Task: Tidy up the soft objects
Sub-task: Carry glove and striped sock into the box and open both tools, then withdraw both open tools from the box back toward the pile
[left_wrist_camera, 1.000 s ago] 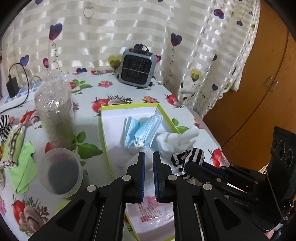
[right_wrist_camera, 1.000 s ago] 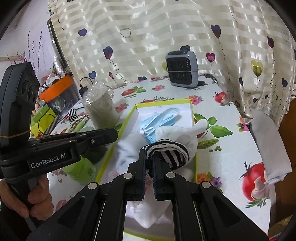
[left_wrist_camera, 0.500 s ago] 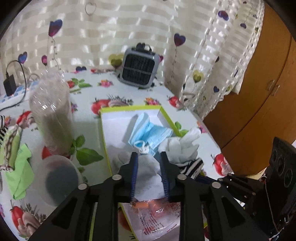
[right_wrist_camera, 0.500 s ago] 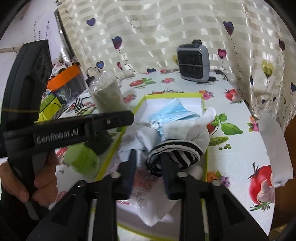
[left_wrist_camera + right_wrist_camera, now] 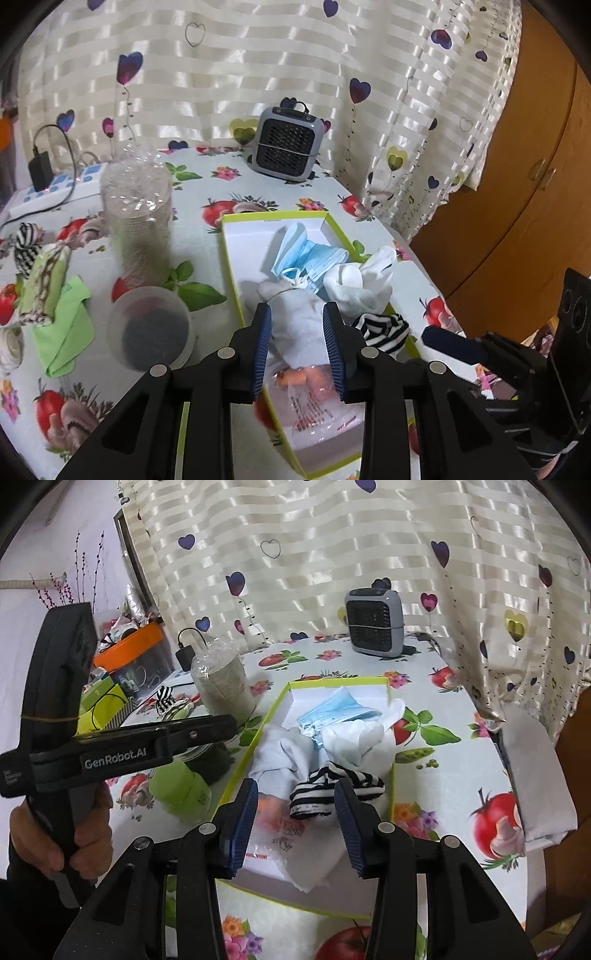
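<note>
Now both tongs stand released above the yellow-rimmed box (image 5: 236, 266). The right tongs (image 5: 295, 814) were clamped on the striped sock (image 5: 334, 781) a second ago; their jaws have just been opening, and the sock lies loose in the box, in front of the pads and touching neither. The left tongs (image 5: 297, 339), shut a second ago, have also parted and now hold steady, with the pale grey cloth (image 5: 299, 317) lying below the gap, not pinched. Behind these sit white socks (image 5: 360, 280) and blue face masks (image 5: 310, 254), all inside the box.

So this drop looks finished: one more soft thing is sorted. Out on the tablecloth, past the stack of plastic cups (image 5: 138, 218), a green cloth (image 5: 66, 325) and another striped piece (image 5: 27, 245) lie unsorted, likely the next pickups.
</note>
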The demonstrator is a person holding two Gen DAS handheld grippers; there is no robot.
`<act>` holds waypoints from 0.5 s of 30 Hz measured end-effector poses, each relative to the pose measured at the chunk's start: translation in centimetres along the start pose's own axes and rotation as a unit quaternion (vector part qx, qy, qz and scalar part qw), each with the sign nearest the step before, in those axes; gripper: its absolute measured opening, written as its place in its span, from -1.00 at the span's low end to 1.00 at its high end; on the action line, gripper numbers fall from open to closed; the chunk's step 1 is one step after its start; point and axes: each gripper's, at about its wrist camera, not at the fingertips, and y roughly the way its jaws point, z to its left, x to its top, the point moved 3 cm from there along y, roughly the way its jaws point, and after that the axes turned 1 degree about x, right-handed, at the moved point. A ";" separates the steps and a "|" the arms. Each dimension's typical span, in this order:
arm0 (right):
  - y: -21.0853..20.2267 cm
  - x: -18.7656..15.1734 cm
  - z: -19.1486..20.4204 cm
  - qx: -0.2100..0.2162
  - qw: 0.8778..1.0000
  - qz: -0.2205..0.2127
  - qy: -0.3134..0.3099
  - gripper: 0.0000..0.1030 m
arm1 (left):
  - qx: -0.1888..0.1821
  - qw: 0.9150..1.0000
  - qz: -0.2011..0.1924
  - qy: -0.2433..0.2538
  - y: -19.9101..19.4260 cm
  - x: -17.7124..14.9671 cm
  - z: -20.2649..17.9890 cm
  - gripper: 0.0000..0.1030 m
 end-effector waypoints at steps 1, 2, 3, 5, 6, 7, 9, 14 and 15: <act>-0.2 0.0 0.1 -0.001 1.000 -0.001 0.000 -0.14 | 0.005 1.000 -0.003 0.001 -0.4 -0.2 0.0 -0.46; -0.3 -0.1 0.2 -0.003 1.000 -0.001 0.000 -0.14 | 0.008 1.000 -0.005 0.002 -0.6 -0.3 -0.1 -0.46; -0.4 -0.1 0.3 -0.005 1.000 -0.002 0.001 -0.14 | 0.010 1.000 -0.007 0.002 -0.9 -0.4 -0.1 -0.46; -0.7 -0.1 0.5 -0.007 1.000 -0.005 0.002 -0.14 | 0.017 1.000 -0.012 0.003 -1.7 -0.8 0.0 -0.46; -1.0 -0.1 0.7 -0.007 1.000 -0.007 0.002 -0.14 | 0.019 1.000 -0.014 0.003 -1.9 -0.9 -0.1 -0.46; -1.1 -0.1 0.8 -0.007 1.000 -0.009 0.002 -0.14 | 0.023 1.000 -0.016 0.004 -2.2 -1.0 -0.1 -0.46; -1.4 -0.1 1.3 -0.006 1.000 -0.011 0.000 -0.14 | 0.032 0.999 -0.021 0.005 -2.8 -1.4 0.0 -0.46; -1.8 -0.4 2.4 -0.003 1.000 -0.017 -0.004 -0.14 | 0.049 0.998 -0.027 0.002 -4.1 -2.5 0.5 -0.46; -1.9 -0.5 2.6 -0.003 1.000 -0.016 -0.004 -0.14 | 0.051 0.998 -0.027 0.000 -4.2 -2.6 0.5 -0.46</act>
